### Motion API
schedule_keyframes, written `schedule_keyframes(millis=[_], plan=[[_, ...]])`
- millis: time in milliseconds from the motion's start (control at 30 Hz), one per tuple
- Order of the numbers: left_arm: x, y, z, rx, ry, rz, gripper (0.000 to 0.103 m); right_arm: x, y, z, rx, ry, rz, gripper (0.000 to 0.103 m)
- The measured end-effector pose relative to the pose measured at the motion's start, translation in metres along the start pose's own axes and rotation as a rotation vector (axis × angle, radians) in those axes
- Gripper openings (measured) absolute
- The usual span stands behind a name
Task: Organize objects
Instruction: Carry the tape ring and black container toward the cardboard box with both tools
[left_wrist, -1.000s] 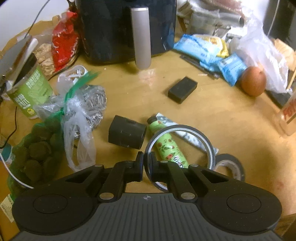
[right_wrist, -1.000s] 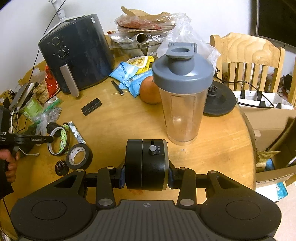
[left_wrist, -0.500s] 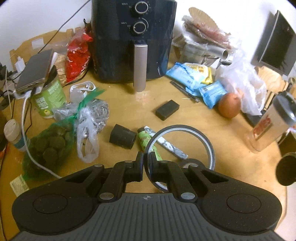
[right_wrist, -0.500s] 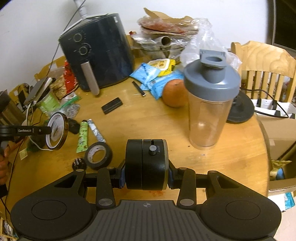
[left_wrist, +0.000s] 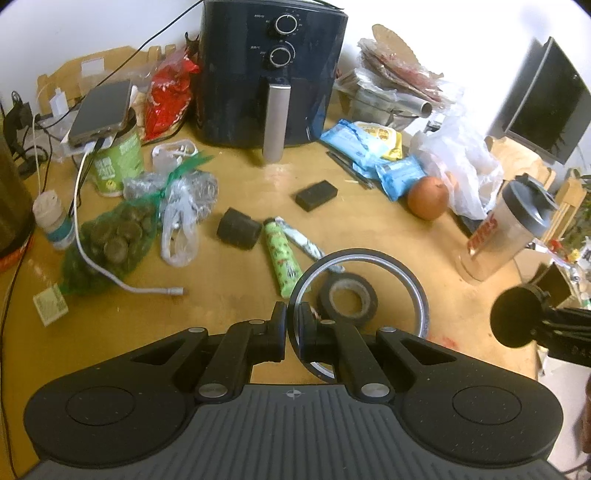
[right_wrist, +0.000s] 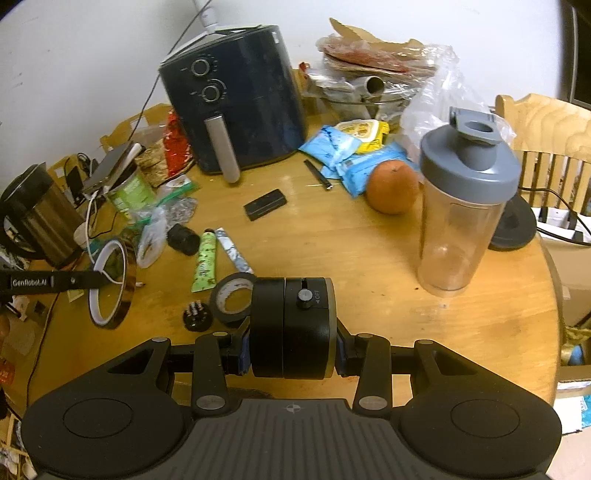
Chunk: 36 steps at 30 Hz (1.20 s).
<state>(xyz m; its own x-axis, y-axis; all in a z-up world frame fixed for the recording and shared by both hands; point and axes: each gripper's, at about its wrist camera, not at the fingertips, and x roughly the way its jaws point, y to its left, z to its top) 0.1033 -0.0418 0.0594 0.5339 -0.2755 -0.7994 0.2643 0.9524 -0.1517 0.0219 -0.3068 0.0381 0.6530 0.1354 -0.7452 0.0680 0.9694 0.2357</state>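
Showing only rightward: kettle (right_wrist: 35, 210) beside table (right_wrist: 369, 258).

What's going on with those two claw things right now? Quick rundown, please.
Left gripper shut on thin tape ring, held off the table. Right gripper shut on black round device. Black tape roll lies below.

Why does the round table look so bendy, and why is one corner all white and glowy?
Left wrist view: the fisheye lens bows the table and darkens the corners; glare by the monitor washes the top right wall white. Right wrist view: same bending, curving the table edge; light is more even, and the shaker bottle and air fryer look sharp.
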Motion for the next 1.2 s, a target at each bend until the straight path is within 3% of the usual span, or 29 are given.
schedule_keyframes(millis=[633,1200], plan=[[-0.043,-0.013,-0.045,-0.002,-0.037,-0.117,0.007,-0.025,0.037,-0.007,-0.067,-0.045,0.034,0.043],[-0.065,-0.004,-0.05,-0.099,-0.125,-0.069,0.007,-0.028,0.057,0.012,-0.182,-0.048,0.115,0.043]])
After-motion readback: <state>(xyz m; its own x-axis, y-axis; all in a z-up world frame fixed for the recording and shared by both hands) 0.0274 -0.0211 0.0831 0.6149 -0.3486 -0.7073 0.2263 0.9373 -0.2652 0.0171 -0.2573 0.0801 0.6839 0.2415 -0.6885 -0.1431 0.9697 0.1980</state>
